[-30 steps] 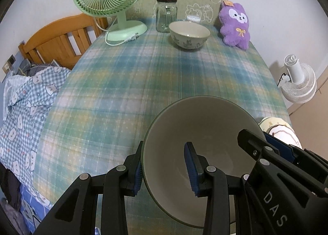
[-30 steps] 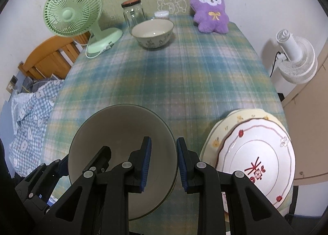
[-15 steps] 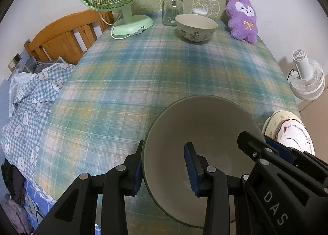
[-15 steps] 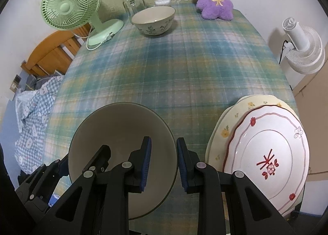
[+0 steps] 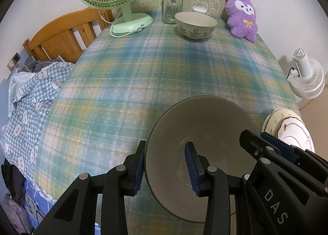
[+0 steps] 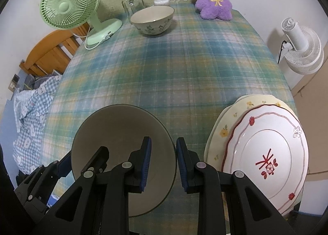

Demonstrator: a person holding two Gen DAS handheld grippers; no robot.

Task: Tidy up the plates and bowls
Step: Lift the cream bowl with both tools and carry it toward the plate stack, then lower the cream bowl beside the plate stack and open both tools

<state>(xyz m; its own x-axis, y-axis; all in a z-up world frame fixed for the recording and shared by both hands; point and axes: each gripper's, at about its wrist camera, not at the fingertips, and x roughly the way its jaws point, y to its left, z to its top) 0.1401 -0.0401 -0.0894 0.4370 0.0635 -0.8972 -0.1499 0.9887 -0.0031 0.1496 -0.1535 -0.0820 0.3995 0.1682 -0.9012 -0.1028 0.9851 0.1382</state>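
Both hand-held grippers, left (image 5: 165, 168) and right (image 6: 163, 164), pinch opposite rims of the grey bowl (image 6: 123, 142); uneven pull could tip it onto the stacked plates (image 6: 264, 153) beside it.

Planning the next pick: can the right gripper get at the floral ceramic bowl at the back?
Probably not yet: the right gripper is clamped on the plain grey bowl. The floral ceramic bowl has bare checked tablecloth before it.

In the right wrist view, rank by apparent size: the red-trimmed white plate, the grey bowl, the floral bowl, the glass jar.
1-2. Red-trimmed white plate and plain grey bowl: similar, both near the camera, unranked.
3. Floral cream bowl, though farther away.
4. Clear glass jar.
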